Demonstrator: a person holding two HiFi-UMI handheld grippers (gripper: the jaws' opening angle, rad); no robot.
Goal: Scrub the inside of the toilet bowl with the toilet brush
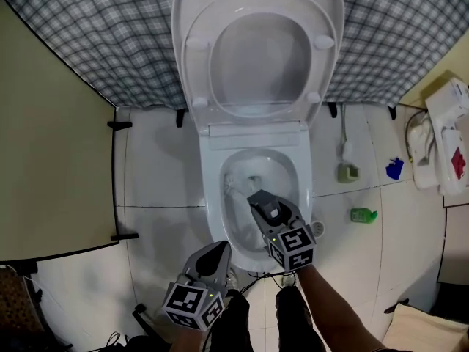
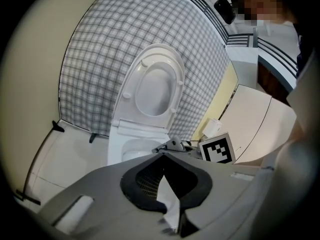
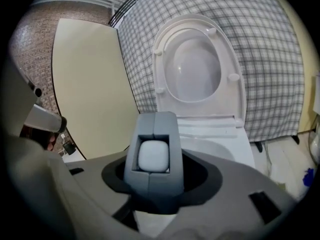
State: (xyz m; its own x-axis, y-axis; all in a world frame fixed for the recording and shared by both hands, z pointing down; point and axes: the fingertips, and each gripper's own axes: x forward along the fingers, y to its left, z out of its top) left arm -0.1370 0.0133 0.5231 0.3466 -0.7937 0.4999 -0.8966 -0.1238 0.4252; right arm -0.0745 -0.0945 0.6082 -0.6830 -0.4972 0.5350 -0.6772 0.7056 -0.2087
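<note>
White floor tiles (image 1: 154,233) run under the person's feet, and nearest to them the left gripper (image 1: 218,249) hangs low, behind and to the left of the right gripper (image 1: 258,198). Its jaws meet at the tips with nothing between them, so it looks idle. It points forward and up toward the front of the bowl (image 1: 211,196).

From the lower right, the right forearm reaches forward. Its gripper slants down over the bowl's near rim, marker cube facing up. The jaws are clamped on the brush (image 1: 233,188). The right gripper view shows the handle's rounded white end boxed between the two pads. Beyond the jaw tips and a little to their left, the brush head lies low against the bowl's left inner wall, near the water.

Scrubbing seems to be under way, since the brush is inside the bowl and against the porcelain. No foam or stain shows which parts are covered, so progress cannot be read. The right wall, the back and the underside of the rim probably remain.

Farther ahead of both grippers, the seat (image 1: 253,105) and lid (image 1: 256,6) stand raised against a plaid curtain (image 1: 396,35). Off to the right gripper's side, a green item (image 1: 363,215) and a blue one (image 1: 394,169) lie on the tiles.
</note>
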